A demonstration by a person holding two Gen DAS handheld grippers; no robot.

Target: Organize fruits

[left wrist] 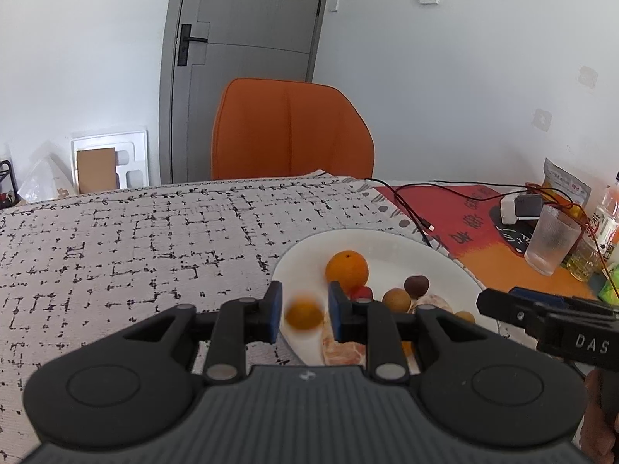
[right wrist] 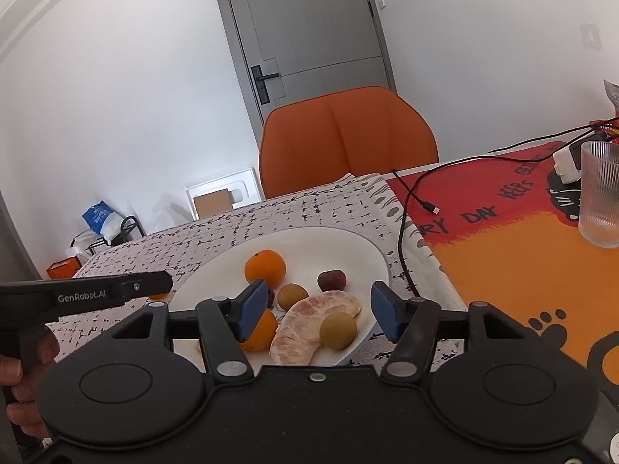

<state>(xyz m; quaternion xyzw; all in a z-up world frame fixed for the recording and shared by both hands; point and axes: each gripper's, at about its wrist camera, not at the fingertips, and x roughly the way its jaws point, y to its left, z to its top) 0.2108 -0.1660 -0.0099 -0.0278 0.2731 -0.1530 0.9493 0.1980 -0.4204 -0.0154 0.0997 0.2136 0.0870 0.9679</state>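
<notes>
Small orange fruit [left wrist: 304, 315]: blurred, between the left gripper [left wrist: 302, 311] fingers, over the near-left rim of the white plate [left wrist: 445, 266].
Left gripper: spread, pads not touching the fruit.
Right gripper [right wrist: 319, 309]: spread wide, holding nothing, over the plate's near edge.
Nearer tool: left.
Fruit's axis: round, none to tell.

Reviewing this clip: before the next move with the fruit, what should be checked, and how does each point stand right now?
1. Left gripper open: ok, jaws apart.
2. Small orange fruit between the left jaws: ok, but blurred; contact cannot tell.
3. Right gripper open and empty: ok, above the plate.
4. Peeled citrus piece and yellow-green fruit below the right gripper: ok.
5. Cable off the plate: ok, beside the rim.
6. Glass out of the way: ok.
</notes>
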